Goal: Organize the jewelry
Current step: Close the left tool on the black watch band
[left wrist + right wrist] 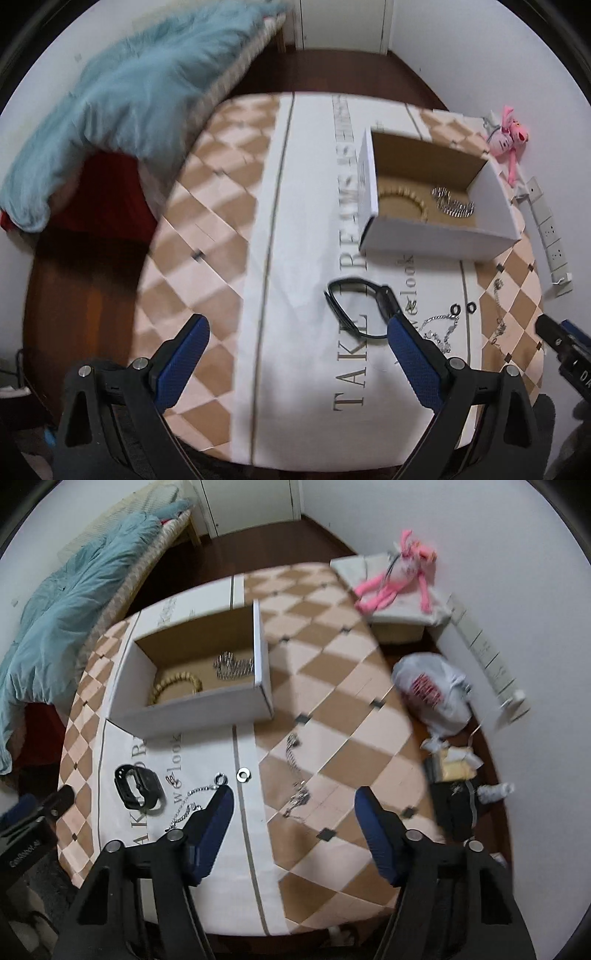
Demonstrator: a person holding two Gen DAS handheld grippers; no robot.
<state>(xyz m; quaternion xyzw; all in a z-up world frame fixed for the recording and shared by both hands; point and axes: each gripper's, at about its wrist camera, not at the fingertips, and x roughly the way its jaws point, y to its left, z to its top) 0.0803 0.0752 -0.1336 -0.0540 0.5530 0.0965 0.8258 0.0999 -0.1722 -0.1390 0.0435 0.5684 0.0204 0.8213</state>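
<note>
The box (192, 716) is smooth white card outside and raw brown cardboard inside. In it lie a bracelet of matt beige beads (177, 688) and a shiny metal link bracelet (234, 666). The counter (332, 686) wears a matt cloth in a tan and pale diamond print. On it, the black watch (138, 786) looks like matt plastic, and the chains (295, 771) are bright silvery metal. Each gripper has textured blue pads (212, 834) on matt black plastic arms. The blanket (122, 99) is fuzzy teal cloth.
</note>
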